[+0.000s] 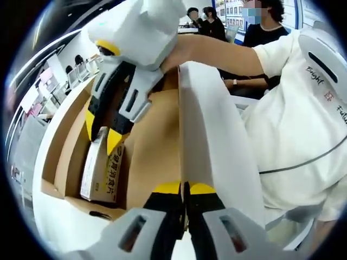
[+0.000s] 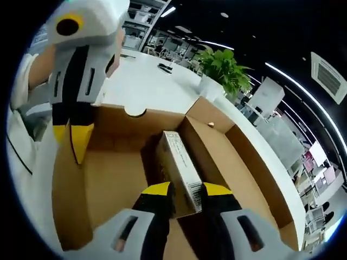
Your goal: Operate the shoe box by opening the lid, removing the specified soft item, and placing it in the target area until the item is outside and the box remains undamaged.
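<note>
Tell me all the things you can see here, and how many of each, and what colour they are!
shoe box: one, brown inside and white outside, open on the white table
lid: one, white, held up by the left gripper
small carton: one, pale with printed labels, inside the shoe box
table: one, white, under the box
potted plant: one, green, on the table beyond the box
people: a few, dark clothes, far off in the left gripper view
left gripper: one, white, black and yellow, shut on the lid
right gripper: one, same colours, jaws around the small carton
person's arm: one, white sleeve
</note>
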`<control>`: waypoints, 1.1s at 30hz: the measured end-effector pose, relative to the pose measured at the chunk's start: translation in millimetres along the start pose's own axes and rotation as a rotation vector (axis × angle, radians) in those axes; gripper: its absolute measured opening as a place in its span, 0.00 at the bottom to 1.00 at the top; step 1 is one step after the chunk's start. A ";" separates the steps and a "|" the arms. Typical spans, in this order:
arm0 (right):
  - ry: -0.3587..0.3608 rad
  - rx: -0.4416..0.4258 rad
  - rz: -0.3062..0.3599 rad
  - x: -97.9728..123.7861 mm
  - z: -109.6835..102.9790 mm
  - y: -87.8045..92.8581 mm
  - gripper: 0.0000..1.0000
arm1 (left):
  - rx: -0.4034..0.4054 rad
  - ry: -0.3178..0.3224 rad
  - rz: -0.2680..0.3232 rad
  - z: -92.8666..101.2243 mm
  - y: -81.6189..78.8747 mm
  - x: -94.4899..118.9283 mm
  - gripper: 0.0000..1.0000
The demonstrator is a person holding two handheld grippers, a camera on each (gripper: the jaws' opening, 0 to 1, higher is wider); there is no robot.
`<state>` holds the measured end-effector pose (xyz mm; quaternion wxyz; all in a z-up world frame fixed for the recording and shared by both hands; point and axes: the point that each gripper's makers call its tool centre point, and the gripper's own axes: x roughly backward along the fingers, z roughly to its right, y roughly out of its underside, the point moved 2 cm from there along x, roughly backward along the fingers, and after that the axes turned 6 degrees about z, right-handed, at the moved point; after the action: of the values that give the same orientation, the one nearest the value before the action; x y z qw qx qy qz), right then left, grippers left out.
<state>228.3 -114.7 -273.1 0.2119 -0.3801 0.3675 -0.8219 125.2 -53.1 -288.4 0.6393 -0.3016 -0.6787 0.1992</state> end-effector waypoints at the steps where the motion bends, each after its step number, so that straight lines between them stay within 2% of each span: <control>1: -0.008 -0.013 0.001 0.1 -0.5 -0.1 0.19 | 0.000 0.000 0.000 -0.1 0.0 0.0 0.01; 4: -0.002 -0.024 0.006 -1.2 3.9 1.8 0.18 | -0.002 -0.001 0.000 0.2 -0.1 -0.3 0.01; 6: 0.014 0.006 0.007 -3.2 5.0 1.6 0.18 | -0.003 -0.002 0.000 0.2 0.0 -0.3 0.01; 9: 0.039 0.032 -0.024 -9.3 18.2 1.8 0.20 | -0.005 -0.003 -0.001 0.7 -0.1 -0.5 0.01; 13: 0.021 0.108 -0.040 -8.6 12.2 3.3 0.23 | -0.006 -0.001 -0.003 0.6 -0.2 -0.7 0.01; 14: 0.030 0.107 -0.056 -6.3 11.9 5.8 0.22 | -0.006 -0.001 -0.002 0.6 -0.2 -0.7 0.01; 25: 0.029 0.097 -0.047 9.3 1.2 5.4 0.19 | -0.003 -0.003 0.003 -0.4 -0.4 -0.4 0.01; 33: 0.000 0.079 -0.058 17.1 7.3 10.4 0.18 | -0.004 -0.002 0.003 -1.0 -0.5 -0.3 0.01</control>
<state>224.1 -135.3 -269.8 0.2026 -0.3818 0.3236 -0.8417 126.0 -53.8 -288.2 0.6376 -0.3037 -0.6794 0.1993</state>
